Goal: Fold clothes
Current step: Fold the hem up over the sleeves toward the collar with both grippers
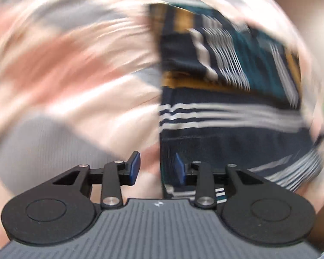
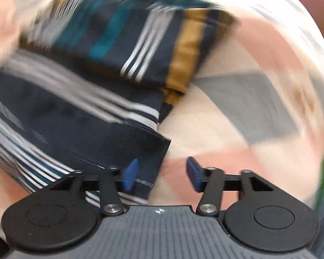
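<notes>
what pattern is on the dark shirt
Navy shirt with white, teal and mustard stripes; clearest in the right wrist view.

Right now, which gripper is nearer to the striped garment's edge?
About equal. Left gripper and right gripper each straddle the edge of the navy striped garment, jaws open.

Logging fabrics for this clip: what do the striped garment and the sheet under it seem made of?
Striped garment: likely a fine knit, matte; a ribbed texture shows near its edge. Sheet: probably smooth woven cloth in pink, grey and cream blocks, soft creases, slight sheen. Blur leaves both open.
</notes>
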Demonstrator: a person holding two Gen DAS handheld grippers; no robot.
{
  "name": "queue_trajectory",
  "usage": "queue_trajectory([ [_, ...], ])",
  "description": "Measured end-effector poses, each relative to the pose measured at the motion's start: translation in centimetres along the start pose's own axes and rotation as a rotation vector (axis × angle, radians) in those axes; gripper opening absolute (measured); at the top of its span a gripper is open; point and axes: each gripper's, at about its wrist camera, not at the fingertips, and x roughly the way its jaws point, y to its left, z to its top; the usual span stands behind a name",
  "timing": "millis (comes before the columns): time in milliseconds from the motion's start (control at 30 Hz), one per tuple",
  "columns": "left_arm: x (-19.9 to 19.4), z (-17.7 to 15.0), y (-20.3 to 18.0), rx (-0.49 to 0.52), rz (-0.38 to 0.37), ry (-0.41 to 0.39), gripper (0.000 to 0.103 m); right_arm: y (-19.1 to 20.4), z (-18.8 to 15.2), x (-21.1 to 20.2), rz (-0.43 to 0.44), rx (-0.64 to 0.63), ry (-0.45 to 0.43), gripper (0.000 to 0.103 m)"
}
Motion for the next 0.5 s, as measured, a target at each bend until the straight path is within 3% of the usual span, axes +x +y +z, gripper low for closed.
queue_trajectory([
  [67,-0.5,-0.7,1.3,-0.116,-0.046,-0.005,0.034,-2.0,-1.6,-1.0,0.096,0.195,-0.035,0.056],
  [133,0.3,-1.0,1.6,-0.168,-0.067,0.011,0.034,-2.6,-2.5,-0.5,0.134,0.287,-0.03,0.056],
  [233,2.2,-1.1,0.6,-0.174,-0.044,0.043,0.034,-2.2,-2.6,1.4,0.152,0.324,-0.017,0.056],
  [300,2.9,-0.9,-0.2,-0.16,-0.039,0.036,0.028,-1.5,-2.7,2.1,0.16,0.326,-0.036,0.055],
  [333,2.9,-0.8,-0.7,-0.149,-0.038,0.023,0.018,-1.5,-2.6,2.3,0.167,0.324,-0.045,0.053],
  [367,2.7,-0.7,-1.1,-0.124,-0.016,0.004,0.004,-1.5,-2.6,2.4,0.18,0.321,-0.055,0.037],
  [500,1.7,-0.5,-2.5,-0.053,0.036,-0.065,0.004,-1.6,-2.6,1.5,0.162,0.286,-0.096,0.009],
])
